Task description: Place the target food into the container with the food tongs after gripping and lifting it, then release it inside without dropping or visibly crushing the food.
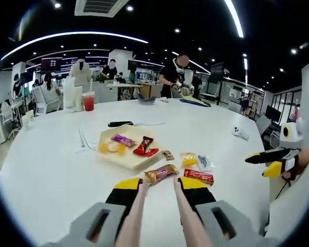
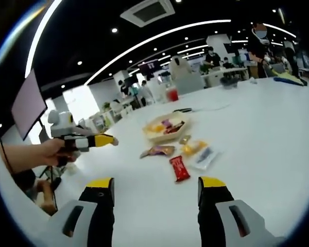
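Snacks in wrappers are spread over a round white table (image 1: pixel 46 175), and the beige tray (image 1: pixel 105 154) serves as the landmark.

In the left gripper view, a fork (image 1: pixel 82 139) is seen left of the tray and a black-handled knife (image 1: pixel 121 123) just beyond it. Inside the tray lie yellow and white pieces (image 1: pixel 112 147), a purple packet (image 1: pixel 123 140) and a red packet (image 1: pixel 144 146). Right of the tray, on the table, are a small brown packet (image 1: pixel 168 155), a yellow packet (image 1: pixel 189 159) and a clear packet (image 1: pixel 204 162). On the near side of the tray lie a gold-brown wrapper (image 1: pixel 161 173) and a red wrapper (image 1: pixel 198 176). Which snack is the target cannot be told.

The left gripper (image 1: pixel 159 182) is held low, on the near side of the tray. Its jaws are pressed against the outer sides of the food tongs (image 1: pixel 136 211). The tongs' arms are spread, nothing is pinched, and their ends hang beside the gold-brown wrapper. The right gripper (image 1: pixel 265 163) is seen far right of the tray, above the table edge.

In the right gripper view, the left gripper (image 2: pixel 105 140) is held by a hand (image 2: pixel 54 152) left of the tray (image 2: pixel 153 135). The red wrapper (image 2: pixel 179 168) lies nearest, with the gold-brown wrapper (image 2: pixel 158 151) between it and the tray. The right gripper (image 2: pixel 155 182) has its jaws wide apart and grips nothing.
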Available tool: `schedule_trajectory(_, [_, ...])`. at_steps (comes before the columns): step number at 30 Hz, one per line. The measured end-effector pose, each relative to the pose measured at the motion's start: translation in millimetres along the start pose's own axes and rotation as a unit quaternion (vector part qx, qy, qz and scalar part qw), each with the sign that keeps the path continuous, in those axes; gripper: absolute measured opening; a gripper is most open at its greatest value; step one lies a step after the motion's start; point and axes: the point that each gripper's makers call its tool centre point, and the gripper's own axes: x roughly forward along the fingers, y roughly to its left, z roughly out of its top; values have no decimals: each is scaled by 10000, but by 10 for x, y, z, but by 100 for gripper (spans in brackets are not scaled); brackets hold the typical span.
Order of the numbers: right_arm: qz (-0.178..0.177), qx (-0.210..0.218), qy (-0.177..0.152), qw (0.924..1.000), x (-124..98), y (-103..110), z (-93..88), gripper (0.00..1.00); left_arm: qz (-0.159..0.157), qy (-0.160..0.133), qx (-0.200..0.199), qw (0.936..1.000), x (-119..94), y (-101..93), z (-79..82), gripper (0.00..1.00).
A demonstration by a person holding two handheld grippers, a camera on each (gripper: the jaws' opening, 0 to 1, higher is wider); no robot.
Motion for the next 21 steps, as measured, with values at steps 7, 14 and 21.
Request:
schedule_trajectory(7, [-61, 1, 186, 9998, -59, -42, -181, 66, -128, 117, 249, 9995, 80, -3, -95, 26])
schedule_trajectory(14, [-150, 100, 222, 9996, -86, -139, -202, 66, -221, 182, 391, 9988, 171, -28, -157, 25])
schedule_trajectory(21, [-145, 95, 226, 9996, -7, -166, -167, 66, -371, 254, 557, 9974, 330, -91, -171, 25])
